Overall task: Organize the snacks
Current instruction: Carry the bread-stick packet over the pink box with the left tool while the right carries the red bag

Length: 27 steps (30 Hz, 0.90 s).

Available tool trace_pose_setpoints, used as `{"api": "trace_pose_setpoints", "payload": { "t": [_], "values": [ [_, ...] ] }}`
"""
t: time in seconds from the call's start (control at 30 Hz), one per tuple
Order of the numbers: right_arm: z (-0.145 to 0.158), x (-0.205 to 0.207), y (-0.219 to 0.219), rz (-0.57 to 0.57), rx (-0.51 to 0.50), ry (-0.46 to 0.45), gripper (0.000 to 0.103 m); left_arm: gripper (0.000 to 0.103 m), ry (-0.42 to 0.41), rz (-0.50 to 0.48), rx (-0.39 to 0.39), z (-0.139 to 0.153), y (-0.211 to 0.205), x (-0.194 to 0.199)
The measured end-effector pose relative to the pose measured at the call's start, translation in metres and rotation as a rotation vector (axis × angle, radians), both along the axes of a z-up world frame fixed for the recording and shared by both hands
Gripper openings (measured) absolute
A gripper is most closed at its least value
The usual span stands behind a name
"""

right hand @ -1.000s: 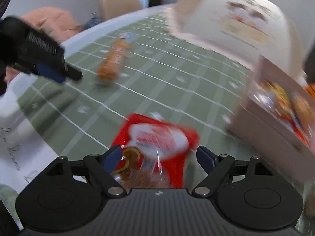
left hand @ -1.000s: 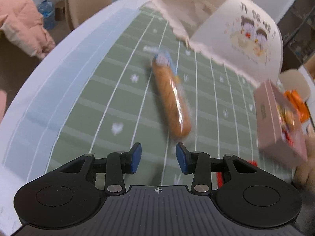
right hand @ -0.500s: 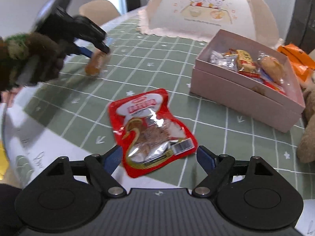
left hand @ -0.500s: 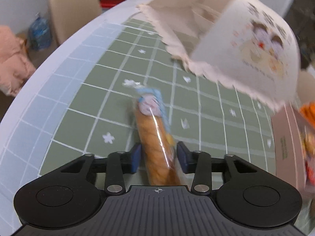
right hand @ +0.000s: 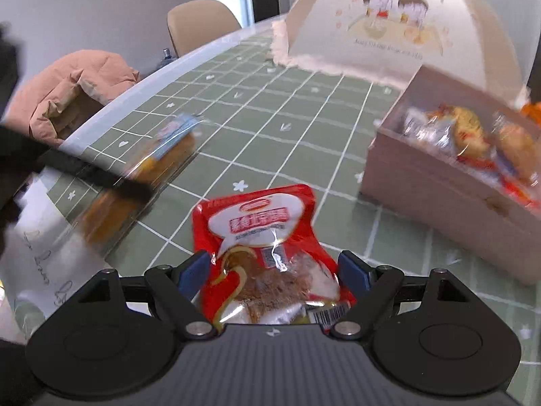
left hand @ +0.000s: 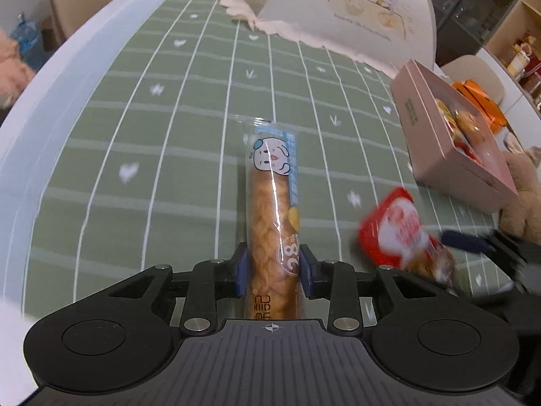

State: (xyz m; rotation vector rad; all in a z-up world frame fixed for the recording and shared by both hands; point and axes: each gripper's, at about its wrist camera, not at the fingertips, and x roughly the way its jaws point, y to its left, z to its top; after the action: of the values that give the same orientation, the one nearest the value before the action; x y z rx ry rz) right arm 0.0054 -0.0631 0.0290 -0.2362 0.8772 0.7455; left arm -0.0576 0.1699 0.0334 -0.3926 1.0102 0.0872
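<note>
a: where's the long bread stick pack [left hand: 272, 216] now?

b: between the blue pads of my left gripper [left hand: 273, 272] — i've just been closing the jaws and both pads now press its sides near the printed end. it points away from me along the green checked tablecloth [left hand: 162, 142], cartoon face at the far end.

a: and the other hand?

b: my right gripper [right hand: 275, 269] sits over the red snack pouch [right hand: 262, 237]. its jaws stand wide, one blue pad on either side of the pouch, neither pressing it. the pouch lies flat on the cloth.

a: where's the box?

b: the pink box [right hand: 436, 186] is to the right of the pouch, already holding several wrapped snacks. from the left camera it's off to the far right, apart from the bread stick pack.

a: anything behind?

b: a cream mesh food cover [right hand: 399, 27] with two cartoon children stands beyond the box — and a beige chair [right hand: 199, 23] past the table edge.
</note>
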Motion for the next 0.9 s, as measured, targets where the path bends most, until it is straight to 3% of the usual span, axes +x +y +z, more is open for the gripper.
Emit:
{"api": "trace_pose_setpoints", "payload": {
  "t": [0.1,0.27,0.37,0.43,0.7,0.9],
  "values": [
    [-0.007,0.000,0.006,-0.010,0.018,0.004,0.089,0.035,-0.008,0.033,-0.018,0.000,0.000,-0.013],
    [-0.015,-0.007,0.024,0.014,-0.051,-0.070,0.097,0.035,-0.015,0.058,-0.023,-0.001,0.000,-0.014],
    [-0.016,-0.009,0.028,-0.024,-0.057,-0.076,0.097,0.035,-0.013,0.059,-0.006,0.000,-0.004,-0.015],
    [-0.014,-0.010,0.026,-0.047,-0.059,-0.070,0.090,0.035,-0.005,0.048,0.006,0.001,-0.006,-0.013],
    [-0.011,-0.016,-0.027,-0.214,-0.081,-0.026,0.088,0.035,0.015,-0.094,-0.028,0.001,-0.043,-0.003],
    [-0.014,-0.022,-0.066,-0.311,-0.082,-0.021,0.093,0.035,0.009,-0.184,-0.013,-0.001,-0.073,0.006]
  ]
}}
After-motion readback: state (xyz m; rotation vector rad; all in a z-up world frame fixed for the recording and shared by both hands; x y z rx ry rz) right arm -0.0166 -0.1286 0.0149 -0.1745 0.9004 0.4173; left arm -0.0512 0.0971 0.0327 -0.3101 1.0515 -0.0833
